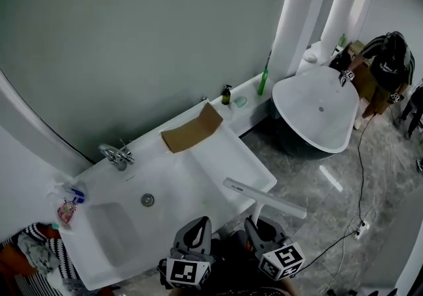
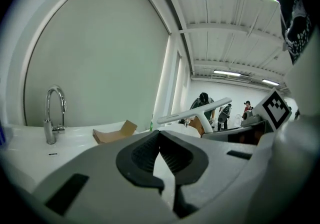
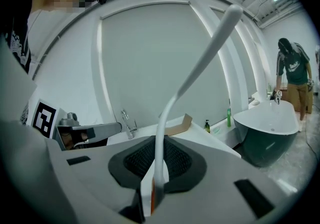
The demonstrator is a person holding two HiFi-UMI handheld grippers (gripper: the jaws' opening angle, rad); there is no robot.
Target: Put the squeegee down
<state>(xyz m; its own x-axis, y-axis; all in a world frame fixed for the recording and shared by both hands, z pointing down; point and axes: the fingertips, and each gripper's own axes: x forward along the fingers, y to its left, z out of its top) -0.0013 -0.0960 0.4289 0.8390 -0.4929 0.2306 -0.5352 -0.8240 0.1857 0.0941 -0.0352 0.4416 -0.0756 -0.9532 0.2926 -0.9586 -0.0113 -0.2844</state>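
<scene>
The right gripper, at the lower centre of the head view, has its jaws closed on the thin white handle of the squeegee. The tool's long blade bar stands clear above the near right corner of the white table. The bar touches nothing. Seen from the right gripper view, the handle rises out of the dark pads and curves away toward the upper right of the frame. The grip sits at the handle's very end.

The left gripper, just beside it at lower centre, has its jaws together with nothing between them. In its own view the squeegee's bar crosses the middle right of the frame.

The squeegee looks light and stiff, probably moulded plastic. With the wide bar far from the grip, it may want to swing or twist in the pads. The slim handle is the natural place to hold it. The smooth table top could let it slide once released, so laying it flat along its bar seems safest.

A faucet stands at middle left, and a piece of cardboard lies at the table's far edge.
</scene>
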